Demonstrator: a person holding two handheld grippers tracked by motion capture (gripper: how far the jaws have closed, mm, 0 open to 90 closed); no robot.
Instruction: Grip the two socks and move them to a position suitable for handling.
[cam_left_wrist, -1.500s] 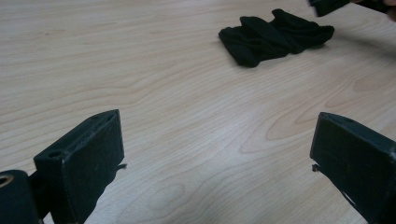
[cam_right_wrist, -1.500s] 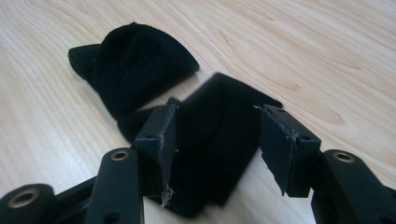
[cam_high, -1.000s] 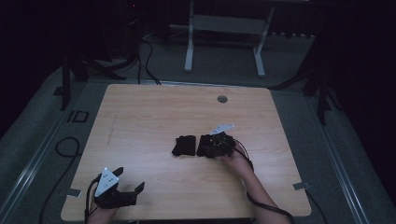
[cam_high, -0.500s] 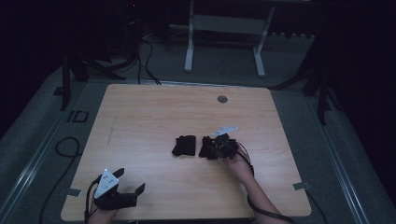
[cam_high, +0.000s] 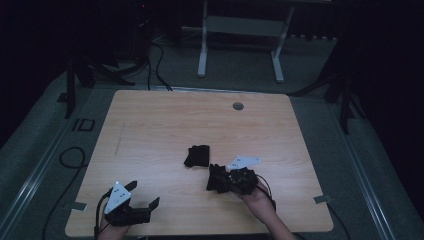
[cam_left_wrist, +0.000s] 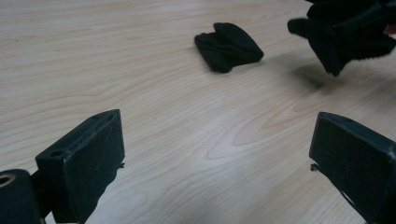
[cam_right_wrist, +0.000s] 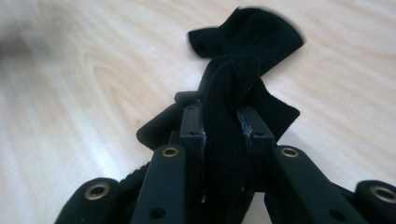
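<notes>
Two black cloth pieces are on the light wooden table (cam_high: 150, 125). One lies folded (cam_high: 198, 155) (cam_left_wrist: 229, 46) near the middle. The other (cam_high: 216, 178) (cam_right_wrist: 233, 93) (cam_left_wrist: 343, 39) hangs just above the wood, pinched between the jaws of my right gripper (cam_high: 221, 180) (cam_right_wrist: 226, 128), to the front right of the folded one. Those jaws have just been closing, and the cloth bunches between them. At the front left corner, my left gripper (cam_high: 144, 194) (cam_left_wrist: 219, 149) stands open, its jaws wide apart over bare wood and pointing toward the folded piece.
A round cable hole (cam_high: 238, 106) sits near the table's far edge. Behind the table stands a white metal frame (cam_high: 240, 30), with cables (cam_high: 155, 55) on the dark floor. Bare wood stretches across the left and far halves.
My right gripper closed on the black cloth beside the folded piece, then drew it toward the front edge and slightly up. The left gripper stayed put.
</notes>
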